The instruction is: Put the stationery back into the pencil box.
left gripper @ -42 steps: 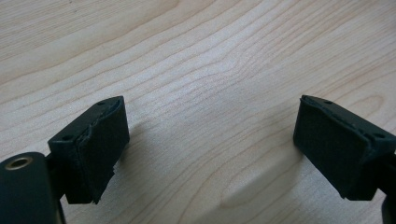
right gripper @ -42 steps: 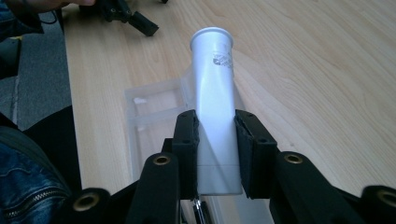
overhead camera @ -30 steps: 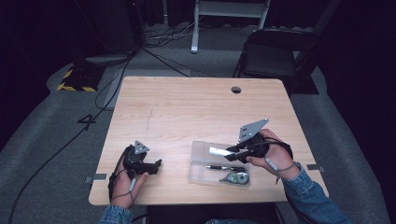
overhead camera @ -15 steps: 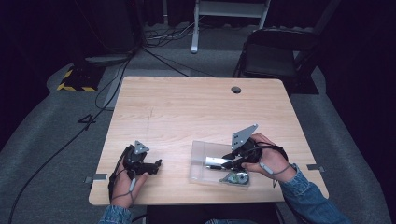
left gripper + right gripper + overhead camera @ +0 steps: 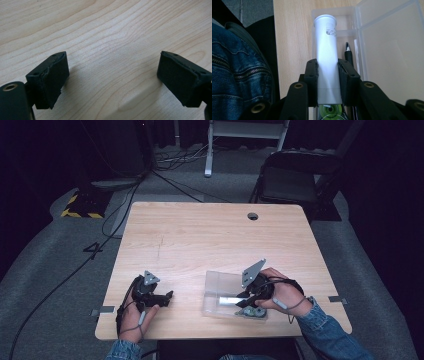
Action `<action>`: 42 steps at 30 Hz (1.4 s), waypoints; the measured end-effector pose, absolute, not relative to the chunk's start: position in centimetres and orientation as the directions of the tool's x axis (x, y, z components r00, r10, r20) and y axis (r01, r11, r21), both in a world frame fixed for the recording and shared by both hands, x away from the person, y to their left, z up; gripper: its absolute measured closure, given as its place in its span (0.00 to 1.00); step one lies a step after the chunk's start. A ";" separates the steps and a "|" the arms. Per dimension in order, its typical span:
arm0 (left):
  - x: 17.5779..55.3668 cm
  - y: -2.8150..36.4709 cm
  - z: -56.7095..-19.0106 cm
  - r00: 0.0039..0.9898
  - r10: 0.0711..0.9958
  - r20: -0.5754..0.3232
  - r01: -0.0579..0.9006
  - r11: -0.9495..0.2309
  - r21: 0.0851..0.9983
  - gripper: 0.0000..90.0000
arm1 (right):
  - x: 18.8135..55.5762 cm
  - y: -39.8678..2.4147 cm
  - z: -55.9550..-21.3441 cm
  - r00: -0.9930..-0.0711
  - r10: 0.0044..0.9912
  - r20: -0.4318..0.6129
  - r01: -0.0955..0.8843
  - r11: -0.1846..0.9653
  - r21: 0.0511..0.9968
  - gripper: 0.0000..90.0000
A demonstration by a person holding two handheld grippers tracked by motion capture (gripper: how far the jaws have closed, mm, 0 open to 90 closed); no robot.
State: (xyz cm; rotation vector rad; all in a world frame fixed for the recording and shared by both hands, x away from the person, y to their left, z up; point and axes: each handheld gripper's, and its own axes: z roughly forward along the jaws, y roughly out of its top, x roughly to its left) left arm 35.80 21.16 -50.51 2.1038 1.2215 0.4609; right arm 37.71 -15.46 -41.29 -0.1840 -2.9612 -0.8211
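1. The right claw (image 5: 327,75) is squeezing a white tube (image 5: 326,50). One black jaw presses on each side of the tube.
2. The tube hangs over a clear plastic box (image 5: 387,45) with its lid open. The box sits near the front edge of the worktop (image 5: 200,240), on the right side.
3. The bottom end of the tube is tucked behind the jaws, so you cannot see all of it. There is a small dark mark near the top of the tube, but it is too blurry to read.
4. A black pen (image 5: 348,53) lies in the box just beside the tube. Most of it is hidden by the claw.
5. Something round and green (image 5: 329,111) peeks out under the tube. It is cut off, so it is hard to say what it is.
6. From the high view, the right claw (image 5: 245,299) covers part of the box (image 5: 220,285).
7. The left claw (image 5: 113,80) is spread wide with nothing in it. It sits low over the bare wood.
8. From above, the left claw (image 5: 167,296) is well apart from the box.
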 end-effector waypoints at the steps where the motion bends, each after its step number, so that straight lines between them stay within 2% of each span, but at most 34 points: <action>1: 35.8 21.2 -50.5 0.503 0.864 -0.022 0.634 -0.352 0.689 0.12 | 37.7 -15.4 -41.4 -0.991 0.097 0.090 0.129 0.853 0.505 0.80; 26: 35.8 21.2 -50.5 0.504 0.863 -0.023 0.634 -0.352 0.689 0.12 | 38.0 -13.8 -44.5 -0.989 0.073 0.126 0.122 0.891 0.438 0.80; 42: 35.8 21.2 -50.5 0.504 0.864 -0.022 0.634 -0.352 0.689 0.12 | 39.1 -14.1 -45.8 -0.991 0.081 0.104 0.120 0.881 0.458 0.79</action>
